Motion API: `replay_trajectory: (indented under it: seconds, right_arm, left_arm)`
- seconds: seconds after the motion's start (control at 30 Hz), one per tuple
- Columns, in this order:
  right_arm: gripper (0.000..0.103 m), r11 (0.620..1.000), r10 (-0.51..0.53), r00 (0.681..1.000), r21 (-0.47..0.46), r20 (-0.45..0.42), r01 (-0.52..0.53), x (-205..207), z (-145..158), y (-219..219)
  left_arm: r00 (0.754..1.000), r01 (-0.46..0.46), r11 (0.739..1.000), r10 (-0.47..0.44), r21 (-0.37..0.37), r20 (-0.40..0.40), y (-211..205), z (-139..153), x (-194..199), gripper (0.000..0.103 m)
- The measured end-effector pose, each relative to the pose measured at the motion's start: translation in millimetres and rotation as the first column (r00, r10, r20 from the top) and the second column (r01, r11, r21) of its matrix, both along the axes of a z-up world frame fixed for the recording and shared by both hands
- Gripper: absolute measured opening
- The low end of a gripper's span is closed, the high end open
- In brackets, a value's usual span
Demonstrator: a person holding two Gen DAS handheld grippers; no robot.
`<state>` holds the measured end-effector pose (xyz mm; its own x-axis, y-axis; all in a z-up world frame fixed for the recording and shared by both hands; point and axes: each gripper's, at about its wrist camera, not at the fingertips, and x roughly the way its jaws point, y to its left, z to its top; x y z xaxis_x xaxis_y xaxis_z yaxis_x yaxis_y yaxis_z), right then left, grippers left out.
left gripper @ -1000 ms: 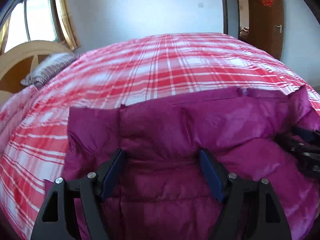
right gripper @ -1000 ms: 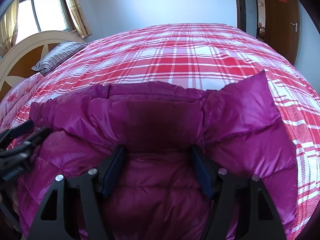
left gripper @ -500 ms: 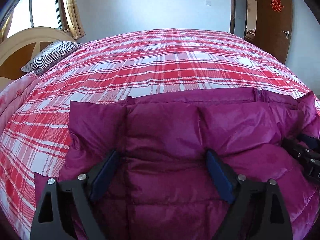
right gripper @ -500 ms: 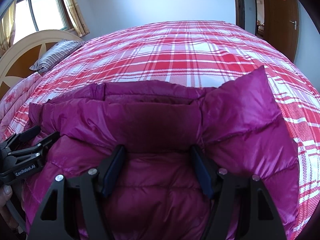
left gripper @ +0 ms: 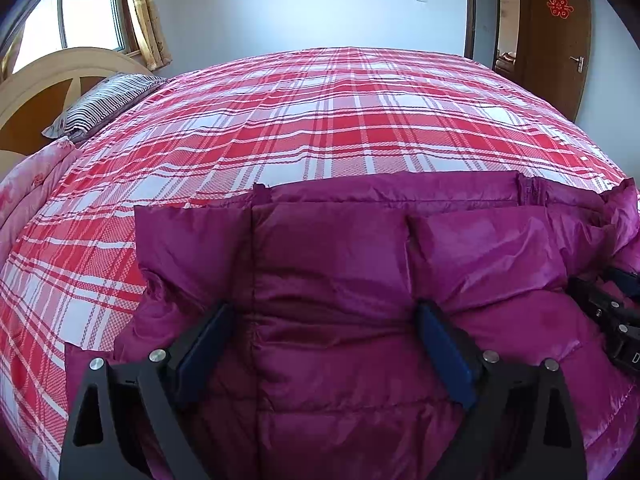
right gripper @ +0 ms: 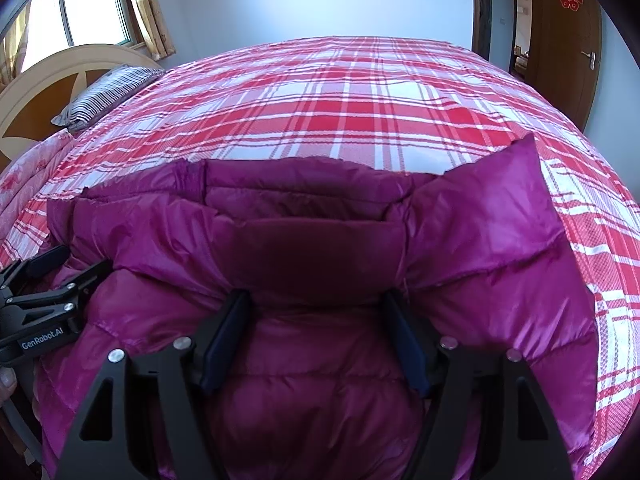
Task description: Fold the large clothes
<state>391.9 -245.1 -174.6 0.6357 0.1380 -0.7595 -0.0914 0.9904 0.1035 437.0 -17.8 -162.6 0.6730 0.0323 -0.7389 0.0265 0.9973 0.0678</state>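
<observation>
A magenta quilted down jacket (left gripper: 360,264) lies at the near edge of the bed; it also fills the lower half of the right wrist view (right gripper: 320,248). My left gripper (left gripper: 324,320) stands wide with a thick fold of the jacket bulging between its fingers. My right gripper (right gripper: 318,312) likewise has a padded fold between its spread fingers. The two grippers work side by side: the right one shows at the right edge of the left wrist view (left gripper: 612,320), the left one at the left edge of the right wrist view (right gripper: 44,300).
The bed carries a red and white plaid cover (left gripper: 340,120) stretching far ahead. A striped pillow (left gripper: 104,100) lies by the wooden headboard (left gripper: 48,80) at the far left. A brown door (left gripper: 556,36) stands at the far right.
Both grippers have carried the jacket's upper fold forward over the bed. The left wrist view has levelled and shows more of the plaid cover ahead.
</observation>
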Motion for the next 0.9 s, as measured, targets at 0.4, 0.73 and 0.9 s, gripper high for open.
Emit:
replay_trajectory:
  seconds: [0.4,0.73,0.9]
  right_arm:
    - [0.075,1.000,-0.002,1.000,-0.014,0.008,0.003,0,-2,2]
    - [0.075,1.000,-0.005,1.000,-0.018,-0.001,0.005,1,0,2]
    - [0.074,0.995,-0.098,0.995,-0.006,0.006,0.098,-12,20,2]
  left_arm:
    - [0.991,0.037,0.996,-0.048,0.086,0.127,-45,45,-35,0.094]
    - [1.000,-0.018,1.000,0.018,0.023,0.001,-28,-1,-5,0.102]
    - [0.999,-0.029,0.999,0.029,0.014,0.018,-28,-3,-7,0.102]
